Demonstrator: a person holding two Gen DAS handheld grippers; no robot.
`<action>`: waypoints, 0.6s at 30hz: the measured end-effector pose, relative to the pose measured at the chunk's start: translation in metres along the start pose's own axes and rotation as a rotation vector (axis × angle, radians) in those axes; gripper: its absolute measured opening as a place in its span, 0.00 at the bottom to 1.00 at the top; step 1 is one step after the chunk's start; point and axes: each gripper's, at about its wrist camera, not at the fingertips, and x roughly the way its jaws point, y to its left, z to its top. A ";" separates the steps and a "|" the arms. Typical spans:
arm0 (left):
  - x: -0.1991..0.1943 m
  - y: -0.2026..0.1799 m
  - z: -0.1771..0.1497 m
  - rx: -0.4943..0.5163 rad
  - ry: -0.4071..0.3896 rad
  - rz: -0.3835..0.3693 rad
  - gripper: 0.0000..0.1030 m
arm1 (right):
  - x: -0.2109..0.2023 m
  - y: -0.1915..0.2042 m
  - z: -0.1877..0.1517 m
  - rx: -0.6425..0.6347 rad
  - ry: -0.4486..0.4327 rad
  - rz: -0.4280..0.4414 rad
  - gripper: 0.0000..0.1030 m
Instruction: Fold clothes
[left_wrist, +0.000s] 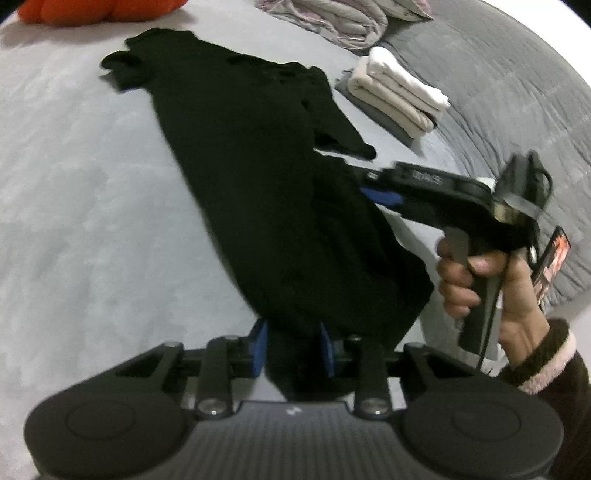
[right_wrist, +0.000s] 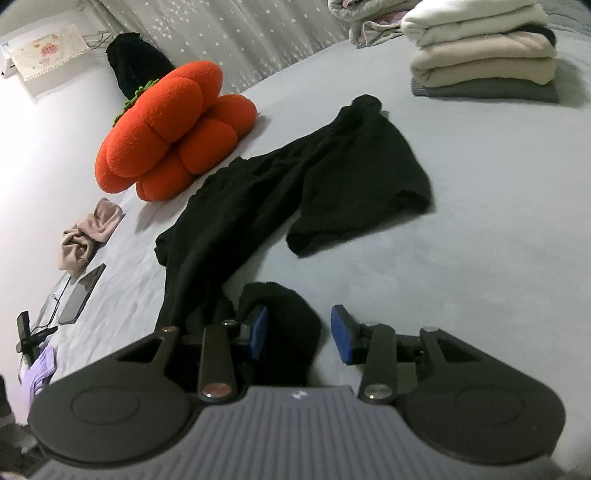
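With your left tongs clamped on the near hem of the black garment spread along the bed, and your right tongs wide apart around loose cloth, close them before lifting both corners evenly.

Left hand-held gripper: black linkage arms, silver screws, blue pads. Right hand: bare skin, dark fuzzy sleeve, pale cuff trim.
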 end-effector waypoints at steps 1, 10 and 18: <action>0.001 -0.002 0.000 0.009 0.001 0.001 0.15 | 0.003 0.002 0.000 -0.005 -0.002 -0.003 0.35; -0.034 0.004 -0.003 0.025 -0.090 0.032 0.02 | -0.023 0.010 -0.006 -0.054 -0.062 -0.109 0.05; -0.083 0.033 -0.010 -0.047 -0.193 0.030 0.02 | -0.093 0.001 -0.014 -0.058 -0.134 -0.244 0.05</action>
